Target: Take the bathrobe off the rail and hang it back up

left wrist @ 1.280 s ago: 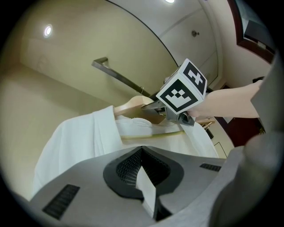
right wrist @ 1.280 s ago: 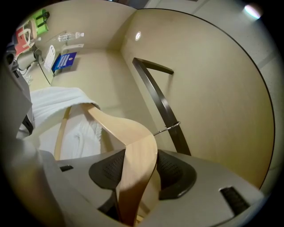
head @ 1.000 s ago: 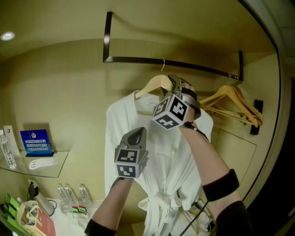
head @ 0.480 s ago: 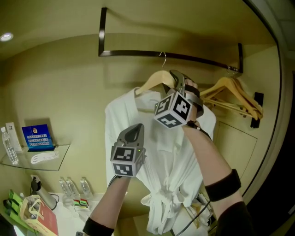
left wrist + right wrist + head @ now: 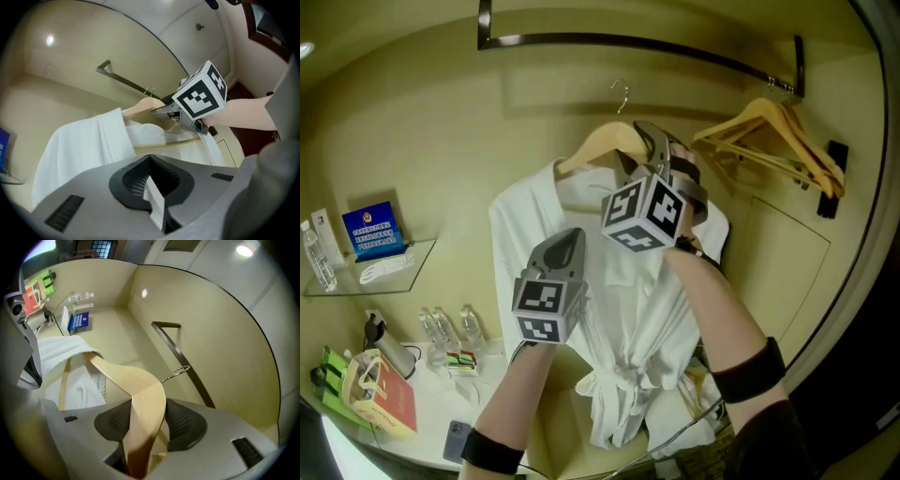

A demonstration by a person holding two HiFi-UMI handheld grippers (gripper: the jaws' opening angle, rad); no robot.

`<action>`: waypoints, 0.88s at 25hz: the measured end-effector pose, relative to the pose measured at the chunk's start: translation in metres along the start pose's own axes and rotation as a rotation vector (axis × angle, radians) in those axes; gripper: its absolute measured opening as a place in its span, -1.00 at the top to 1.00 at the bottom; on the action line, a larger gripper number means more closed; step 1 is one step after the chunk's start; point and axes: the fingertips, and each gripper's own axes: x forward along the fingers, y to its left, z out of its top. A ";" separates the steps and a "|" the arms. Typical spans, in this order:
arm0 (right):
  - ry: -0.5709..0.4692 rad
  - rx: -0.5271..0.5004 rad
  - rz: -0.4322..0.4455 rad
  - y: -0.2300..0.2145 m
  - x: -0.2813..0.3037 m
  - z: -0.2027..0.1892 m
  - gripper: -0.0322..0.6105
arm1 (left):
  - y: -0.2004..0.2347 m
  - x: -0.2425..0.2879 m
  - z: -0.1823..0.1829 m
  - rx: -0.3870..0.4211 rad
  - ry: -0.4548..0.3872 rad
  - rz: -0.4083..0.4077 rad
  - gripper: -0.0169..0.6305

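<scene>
A white bathrobe (image 5: 628,309) hangs on a wooden hanger (image 5: 600,145). The hanger's metal hook (image 5: 622,92) is in the air, clear below the dark rail (image 5: 628,41). My right gripper (image 5: 652,155) is shut on the hanger (image 5: 136,380) near its middle, just under the hook (image 5: 180,371), with the wood between both pads. My left gripper (image 5: 567,253) is lower, at the robe's front, and is shut on a thin fold of the white cloth (image 5: 155,204). The robe's shoulder (image 5: 79,150) drapes over the hanger's left arm.
Spare wooden hangers (image 5: 769,127) hang at the rail's right end. At the left, a glass shelf (image 5: 366,272) carries a blue sign (image 5: 370,230). On the counter below it stand water bottles (image 5: 450,328) and a paper bag (image 5: 370,394), and a phone (image 5: 457,439) lies there.
The hook was at the rail a second ago and now hangs free below it. Both grippers have come down with the hanger and robe.
</scene>
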 end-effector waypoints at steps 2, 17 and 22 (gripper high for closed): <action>-0.005 0.026 0.030 0.018 -0.009 -0.010 0.22 | -0.009 -0.012 -0.015 0.002 0.026 0.013 0.95; -0.061 0.222 0.250 0.152 -0.114 -0.065 0.23 | -0.094 -0.125 -0.134 -0.004 0.269 0.143 0.95; -0.033 0.273 0.328 0.221 -0.154 -0.091 0.23 | -0.113 -0.179 -0.184 -0.022 0.378 0.186 0.95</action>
